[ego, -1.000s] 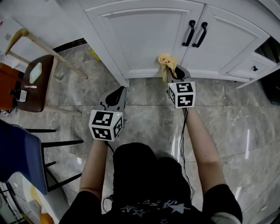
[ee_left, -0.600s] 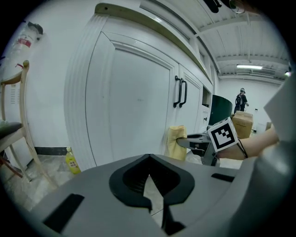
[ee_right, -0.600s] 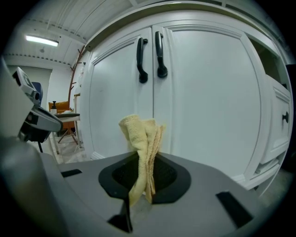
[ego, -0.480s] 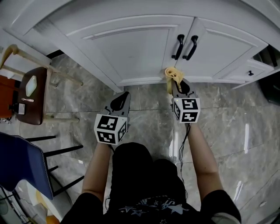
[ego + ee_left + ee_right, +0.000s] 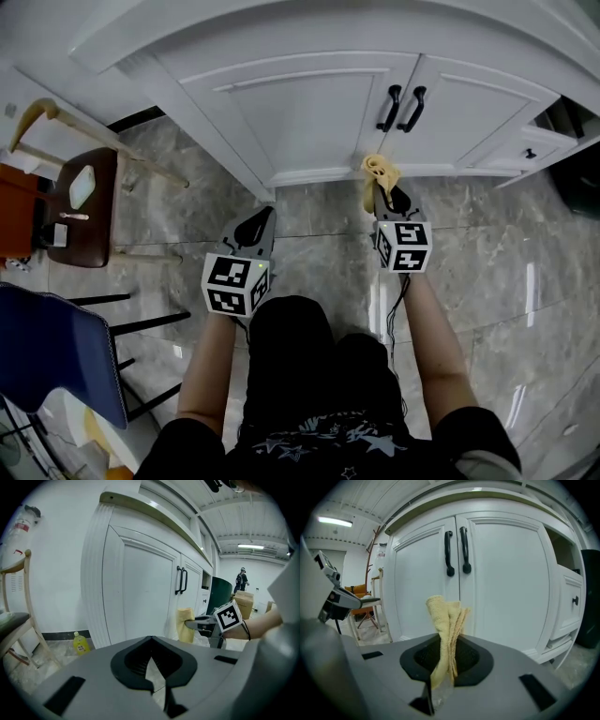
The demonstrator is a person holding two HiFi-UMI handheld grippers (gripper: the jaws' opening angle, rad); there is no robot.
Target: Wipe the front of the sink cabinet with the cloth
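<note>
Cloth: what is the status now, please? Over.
Left gripper shut, empty. Right gripper shut on cloth, low before cabinet doors; contact unclear. Nothing between.

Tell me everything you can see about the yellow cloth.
The cloth is pale yellow, looks like soft terry fabric, and is folded into several layers bunched lengthwise. The right gripper is shut on its lower part, so the free end stands up past the jaws, slightly curled at the top. It sits low before the white cabinet doors, below the black handles; whether it touches a door cannot be told.
</note>
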